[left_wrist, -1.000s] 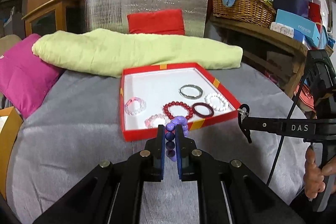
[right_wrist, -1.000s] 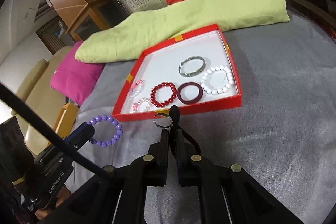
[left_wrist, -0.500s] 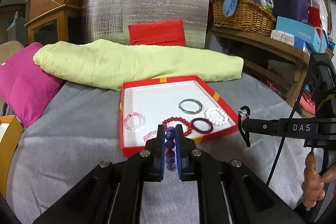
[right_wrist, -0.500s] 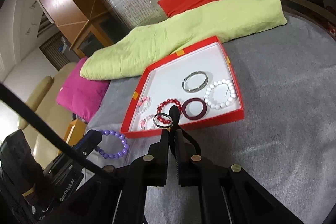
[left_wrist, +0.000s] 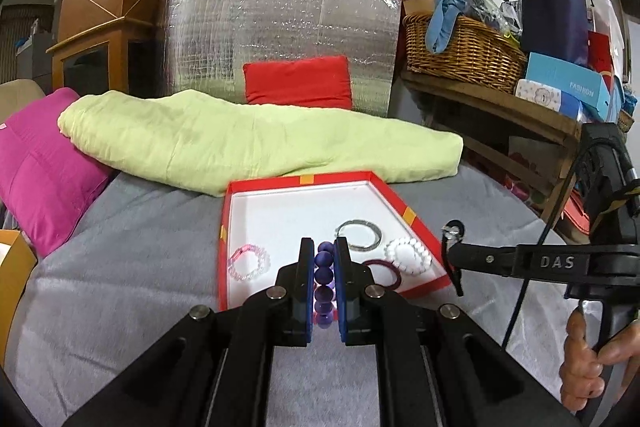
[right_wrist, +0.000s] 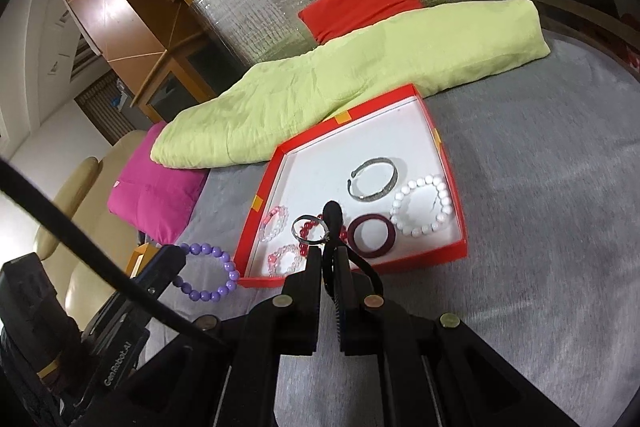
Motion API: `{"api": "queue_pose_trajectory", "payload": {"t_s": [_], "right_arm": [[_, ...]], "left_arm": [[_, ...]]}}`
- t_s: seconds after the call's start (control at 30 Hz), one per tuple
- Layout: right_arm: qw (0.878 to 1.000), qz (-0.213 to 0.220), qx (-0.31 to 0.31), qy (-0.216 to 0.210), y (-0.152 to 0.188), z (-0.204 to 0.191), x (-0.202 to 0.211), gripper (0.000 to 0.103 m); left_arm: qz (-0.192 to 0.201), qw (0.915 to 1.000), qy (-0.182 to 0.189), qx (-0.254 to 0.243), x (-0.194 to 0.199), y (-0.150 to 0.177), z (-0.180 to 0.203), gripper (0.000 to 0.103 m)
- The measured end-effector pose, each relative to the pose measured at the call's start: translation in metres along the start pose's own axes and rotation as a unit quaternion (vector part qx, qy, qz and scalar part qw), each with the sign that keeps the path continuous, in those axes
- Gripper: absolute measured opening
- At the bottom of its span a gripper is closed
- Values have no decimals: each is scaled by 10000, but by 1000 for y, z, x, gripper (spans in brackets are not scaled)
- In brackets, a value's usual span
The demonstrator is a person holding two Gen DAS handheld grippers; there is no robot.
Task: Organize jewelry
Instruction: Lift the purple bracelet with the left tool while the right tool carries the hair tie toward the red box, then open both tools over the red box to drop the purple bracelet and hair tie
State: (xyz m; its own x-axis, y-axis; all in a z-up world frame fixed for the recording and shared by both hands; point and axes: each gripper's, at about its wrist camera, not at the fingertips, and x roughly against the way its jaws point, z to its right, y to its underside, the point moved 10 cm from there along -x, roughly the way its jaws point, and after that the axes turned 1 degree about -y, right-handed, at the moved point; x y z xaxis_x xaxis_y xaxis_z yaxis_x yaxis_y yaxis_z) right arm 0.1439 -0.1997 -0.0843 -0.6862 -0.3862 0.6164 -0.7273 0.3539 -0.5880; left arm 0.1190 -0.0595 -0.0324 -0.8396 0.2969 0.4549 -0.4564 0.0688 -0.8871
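Note:
A red tray with a white floor lies on the grey cover. In it are a silver bangle, a white bead bracelet, a dark red ring bangle, red beads and two pink bracelets. My left gripper is shut on a purple bead bracelet, held above the tray's near edge. My right gripper is shut on a black cord carrying a small silver ring, held over the tray's near side.
A green folded blanket lies behind the tray. A pink cushion is at the left, a red cushion against a silver foil panel behind. A wicker basket and boxes stand on a wooden shelf at the right.
Both grippers have risen and moved forward towards the tray, each keeping its hold. The tray items have not moved.

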Motion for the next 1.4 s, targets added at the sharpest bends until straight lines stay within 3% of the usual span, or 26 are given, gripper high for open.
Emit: {"api": "queue_pose_trajectory", "payload": {"t_s": [0.23, 0.67, 0.9, 1.4], "right_arm": [[9999, 61, 45, 130, -26, 10, -21, 7], [9991, -1, -335, 275, -100, 39, -94, 7], [9978, -229, -502, 358, -113, 47, -131, 7], [9948, -423, -781, 499, -119, 67, -175, 7]], "left_arm": [[-60, 10000, 53, 11, -22, -13, 5, 10], [-520, 9985, -1, 176, -107, -51, -20, 10], [-713, 9969, -16, 330, -135, -51, -36, 10], [-1237, 9922, 80, 148, -169, -19, -24, 10]]}}
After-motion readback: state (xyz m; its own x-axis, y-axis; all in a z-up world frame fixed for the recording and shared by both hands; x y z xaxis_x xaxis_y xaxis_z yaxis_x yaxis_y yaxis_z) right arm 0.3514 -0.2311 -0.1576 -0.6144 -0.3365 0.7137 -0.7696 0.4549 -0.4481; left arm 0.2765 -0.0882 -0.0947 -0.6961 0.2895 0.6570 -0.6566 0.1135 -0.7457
